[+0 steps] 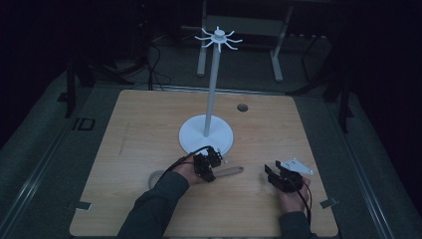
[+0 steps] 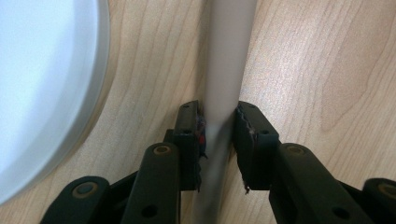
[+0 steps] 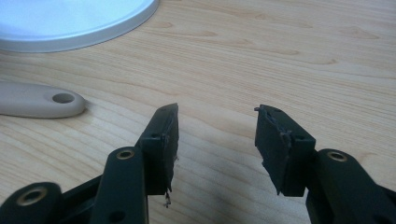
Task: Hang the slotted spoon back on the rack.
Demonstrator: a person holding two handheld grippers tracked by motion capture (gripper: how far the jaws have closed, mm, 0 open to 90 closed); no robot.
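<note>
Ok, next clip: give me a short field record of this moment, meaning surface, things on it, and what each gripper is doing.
surface: wooden table
stand: white hook stand, round base, upright pole, ring of hooks on top, at mid-table
utensil: beige utensil handle with a hanging hole at its end, lying flat on the table just in front of the stand's base
left gripper: jaws closed on the handle, one either side
right gripper: open, nothing between the jaws, over bare wood to the right of the handle's end
</note>
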